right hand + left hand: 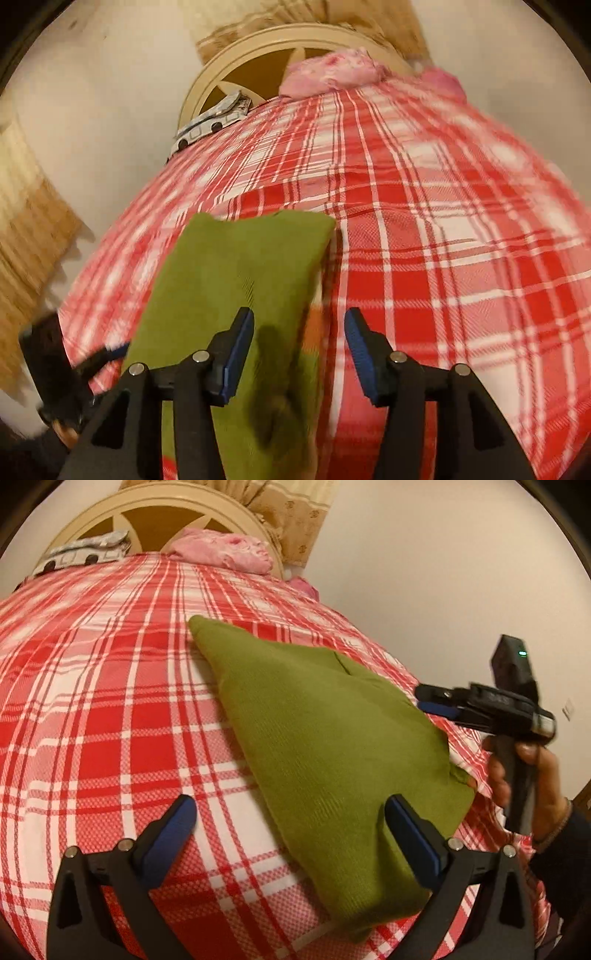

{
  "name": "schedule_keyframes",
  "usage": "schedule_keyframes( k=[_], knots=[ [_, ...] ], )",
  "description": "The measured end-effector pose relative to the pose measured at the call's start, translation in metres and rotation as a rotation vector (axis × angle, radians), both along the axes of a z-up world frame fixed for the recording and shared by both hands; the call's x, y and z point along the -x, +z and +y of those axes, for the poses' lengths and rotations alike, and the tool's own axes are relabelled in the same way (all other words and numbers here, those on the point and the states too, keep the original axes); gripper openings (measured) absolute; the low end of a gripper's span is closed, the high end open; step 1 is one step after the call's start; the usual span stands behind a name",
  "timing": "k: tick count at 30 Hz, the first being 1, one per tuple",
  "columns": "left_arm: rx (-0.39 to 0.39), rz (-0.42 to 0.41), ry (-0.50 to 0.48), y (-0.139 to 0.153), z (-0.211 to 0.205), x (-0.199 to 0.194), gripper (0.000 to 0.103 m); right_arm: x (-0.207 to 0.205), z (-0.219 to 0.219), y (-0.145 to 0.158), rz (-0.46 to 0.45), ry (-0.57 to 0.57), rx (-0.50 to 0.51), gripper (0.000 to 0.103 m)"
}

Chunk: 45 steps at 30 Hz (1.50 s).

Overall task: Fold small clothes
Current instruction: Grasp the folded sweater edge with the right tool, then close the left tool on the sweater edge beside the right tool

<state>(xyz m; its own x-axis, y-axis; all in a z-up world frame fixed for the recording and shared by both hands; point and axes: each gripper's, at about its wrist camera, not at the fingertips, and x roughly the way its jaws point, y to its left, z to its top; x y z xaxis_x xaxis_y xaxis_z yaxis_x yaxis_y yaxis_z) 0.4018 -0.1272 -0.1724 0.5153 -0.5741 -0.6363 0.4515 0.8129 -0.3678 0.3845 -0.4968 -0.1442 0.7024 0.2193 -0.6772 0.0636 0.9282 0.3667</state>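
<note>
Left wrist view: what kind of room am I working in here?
Most likely a bedroom. The work surface is a bed with a red and white checked bedspread, a rounded cream headboard stands at its far end, and a pink pillow lies against it. A green garment lies on the bedspread.

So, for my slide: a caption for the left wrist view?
Open left claw over a folded green garment on a checked bedspread.

No legible text, label, brand or number was found. The patterned curtain (295, 513) bore repeated motifs, too small and blurred to be read as letters.
</note>
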Motion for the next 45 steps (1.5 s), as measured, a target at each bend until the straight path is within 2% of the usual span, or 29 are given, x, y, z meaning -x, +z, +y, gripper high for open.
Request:
schedule_keyframes(
  k=[5, 8, 11, 13, 22, 24, 26, 27, 31, 34, 40, 45],
  knots=[
    [-0.032, 0.009, -0.037, -0.001, -0.012, -0.003, 0.103, -0.042, -0.022, -0.022, 0.031, 0.007, -0.139, 0.053],
    [-0.012, 0.030, -0.062, -0.003, -0.018, -0.005, 0.102, -0.063, -0.026, -0.036, 0.046, 0.044, -0.224, 0.053],
    [0.023, 0.057, -0.079, -0.005, -0.020, -0.010, 0.097, -0.073, -0.025, -0.042, 0.045, 0.072, -0.261, 0.053],
    [0.044, 0.072, -0.091, -0.006, -0.022, -0.011, 0.090, -0.079, -0.023, -0.046, 0.060, 0.083, -0.263, 0.053],
    [0.063, 0.090, -0.095, -0.006, -0.027, -0.011, 0.086, -0.105, -0.022, -0.061, 0.080, 0.112, -0.329, 0.052],
    [0.053, 0.085, -0.096, -0.005, -0.029, -0.011, 0.085, -0.109, -0.021, -0.062, 0.088, 0.123, -0.348, 0.048],
    [0.047, 0.074, -0.099, -0.005, -0.031, -0.010, 0.079, -0.111, -0.018, -0.063, 0.098, 0.141, -0.366, 0.041],
    [0.047, 0.066, -0.097, -0.004, -0.030, -0.008, 0.073, -0.112, -0.016, -0.063, 0.101, 0.143, -0.364, 0.040],
    [0.021, 0.018, -0.090, 0.002, -0.030, -0.002, 0.049, -0.108, -0.013, -0.059, 0.081, 0.128, -0.391, 0.029],
    [-0.010, -0.013, -0.078, 0.010, -0.030, 0.005, 0.043, -0.097, -0.008, -0.047, 0.032, 0.122, -0.406, 0.027],
    [-0.019, -0.059, -0.072, 0.029, -0.011, 0.038, 0.042, -0.064, 0.027, -0.006, -0.036, 0.151, -0.396, 0.027],
    [-0.025, -0.072, -0.041, 0.041, 0.023, 0.067, 0.042, -0.037, 0.062, 0.017, -0.063, 0.193, -0.388, 0.027]
  ],
)
